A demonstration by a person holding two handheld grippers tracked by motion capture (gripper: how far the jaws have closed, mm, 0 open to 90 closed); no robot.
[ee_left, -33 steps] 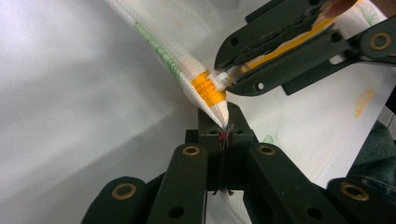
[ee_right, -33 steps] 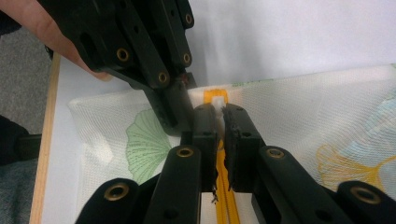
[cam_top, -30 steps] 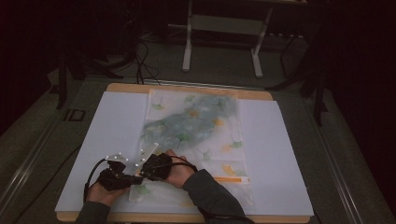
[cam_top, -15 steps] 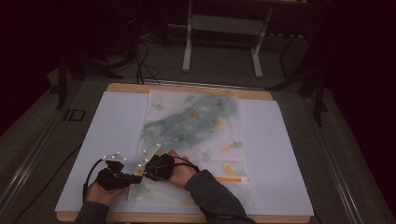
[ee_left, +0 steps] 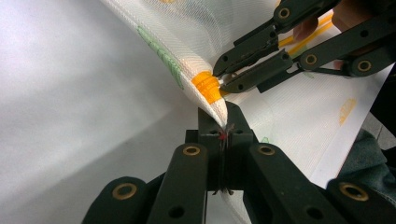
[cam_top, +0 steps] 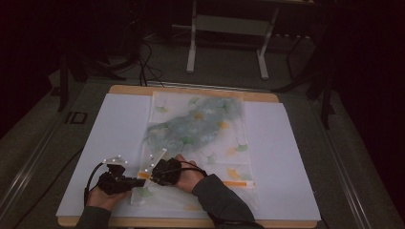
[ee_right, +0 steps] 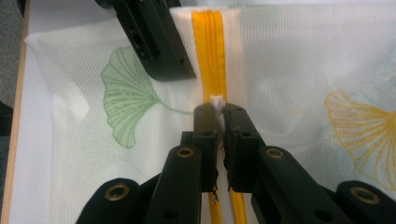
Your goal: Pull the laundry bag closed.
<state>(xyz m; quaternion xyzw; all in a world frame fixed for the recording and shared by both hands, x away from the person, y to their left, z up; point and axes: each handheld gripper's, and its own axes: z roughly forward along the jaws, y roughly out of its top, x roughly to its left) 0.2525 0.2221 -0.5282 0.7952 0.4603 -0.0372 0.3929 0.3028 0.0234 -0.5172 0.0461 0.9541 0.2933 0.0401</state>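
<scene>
One mesh bag (cam_top: 200,143) lies flat on one white sheet (cam_top: 95,157) covering the worktop (cam_top: 191,90). Two claws are present, one in each hand, both at the bag's near-left corner.

The bag is white, semi-transparent mesh printed with green and yellow ginkgo leaves; darker greenish contents show through its far half. One orange zipper (ee_right: 208,56) runs across its near end. In the right gripper view a green leaf print (ee_right: 123,95) lies beside the zipper.

The left claw (ee_left: 223,128) has its jaws pressed together on the bag's corner seam, lifting the fabric off the sheet into a peak; frayed red thread shows between the jaws. The left hand (cam_top: 102,196) rests low on the sheet near the worktop's near edge.

The right claw (ee_right: 217,116) has its jaws nearly closed on the small white zipper pull (ee_right: 216,101), on the line of the zipper. The right hand (cam_top: 188,174) lies over the bag, forearm and grey sleeve (cam_top: 222,202) entering from the near edge. The two claws are just beside each other, tips almost meeting.
</scene>
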